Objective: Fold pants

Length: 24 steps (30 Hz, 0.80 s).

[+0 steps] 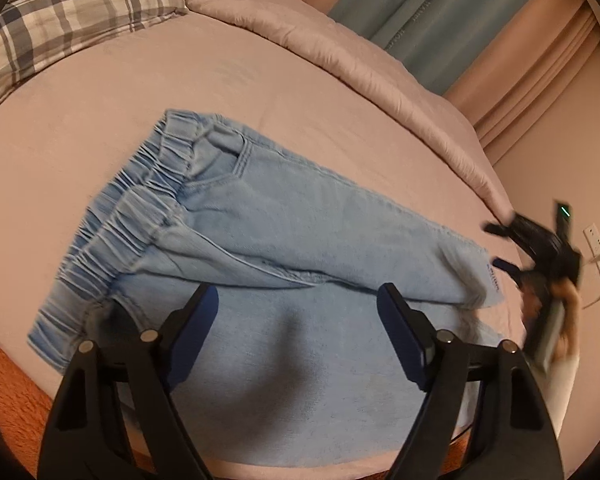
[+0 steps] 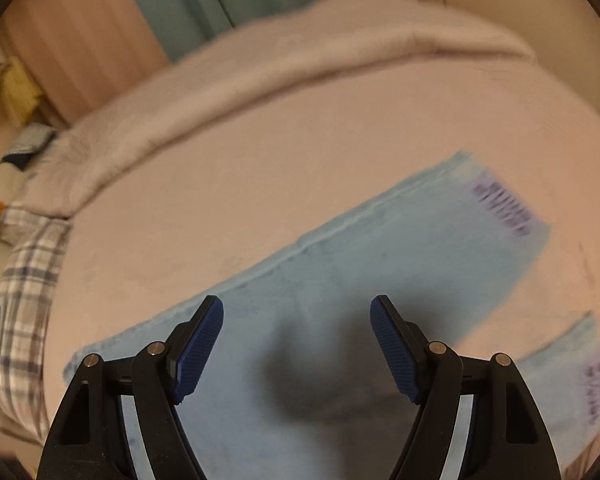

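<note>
Broadly, by size:
Bed [image 1: 228,80]: pink sheet, rolled duvet [image 1: 340,52] along its far edge.
Pants [image 1: 284,216]: light denim, flat on the sheet, one leg lying over the other.
Left view only: elastic waistband [image 1: 140,184], plaid pillow [image 1: 72,20].
Right view only: printed hems [image 2: 504,208], blurred.
Left gripper [image 1: 298,300]: jaws apart over the pants, angled down, nothing held.
Right gripper [image 2: 296,312]: jaws apart, empty, above a leg.

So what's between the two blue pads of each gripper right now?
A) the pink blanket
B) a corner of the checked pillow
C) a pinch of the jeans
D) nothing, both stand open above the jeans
D: the left gripper and right gripper both show spread pads with only a gap between them, the jeans lying flat below.
</note>
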Motion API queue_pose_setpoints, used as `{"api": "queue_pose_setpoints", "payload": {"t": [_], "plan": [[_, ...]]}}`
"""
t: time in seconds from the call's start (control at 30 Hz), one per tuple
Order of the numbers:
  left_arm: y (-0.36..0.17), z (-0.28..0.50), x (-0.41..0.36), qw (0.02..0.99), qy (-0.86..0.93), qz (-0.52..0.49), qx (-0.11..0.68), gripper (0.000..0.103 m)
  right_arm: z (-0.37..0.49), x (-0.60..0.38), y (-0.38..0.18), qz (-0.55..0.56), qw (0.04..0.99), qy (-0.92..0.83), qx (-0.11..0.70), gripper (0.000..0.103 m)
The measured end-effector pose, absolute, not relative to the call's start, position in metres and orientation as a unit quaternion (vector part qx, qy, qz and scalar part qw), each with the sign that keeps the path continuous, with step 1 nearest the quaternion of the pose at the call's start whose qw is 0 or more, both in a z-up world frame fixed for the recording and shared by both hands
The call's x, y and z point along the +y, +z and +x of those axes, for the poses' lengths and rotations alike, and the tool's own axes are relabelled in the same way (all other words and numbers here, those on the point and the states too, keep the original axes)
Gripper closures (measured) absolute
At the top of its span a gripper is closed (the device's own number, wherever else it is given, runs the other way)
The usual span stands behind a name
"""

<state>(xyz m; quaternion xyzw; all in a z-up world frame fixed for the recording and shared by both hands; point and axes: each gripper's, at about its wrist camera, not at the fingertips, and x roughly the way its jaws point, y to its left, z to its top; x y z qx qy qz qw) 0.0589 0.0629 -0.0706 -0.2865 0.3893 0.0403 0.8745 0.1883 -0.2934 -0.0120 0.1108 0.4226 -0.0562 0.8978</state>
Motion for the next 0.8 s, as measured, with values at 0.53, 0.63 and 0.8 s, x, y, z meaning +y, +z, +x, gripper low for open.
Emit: {"api": "queue_pose_setpoints", "payload": {"t": [0.53, 0.63, 0.8], "plan": [[-0.095, 0.066, 0.068, 0.860, 0.045, -0.289, 0.419, 0.025, 0.293, -0.278, -0.079, 0.071, 0.841, -0.193, 0.501, 0.028], [-0.097, 0.065, 0.073, 0.857, 0.052, -0.296, 0.419, 0.025, 0.286, -0.279, -0.080, 0.062, 0.848, -0.197, 0.488, 0.038], [-0.096, 0.065, 0.075, 0.856, 0.050, -0.302, 0.417, 0.025, 0.277, -0.279, -0.076, 0.045, 0.860, -0.197, 0.468, 0.077]]}}
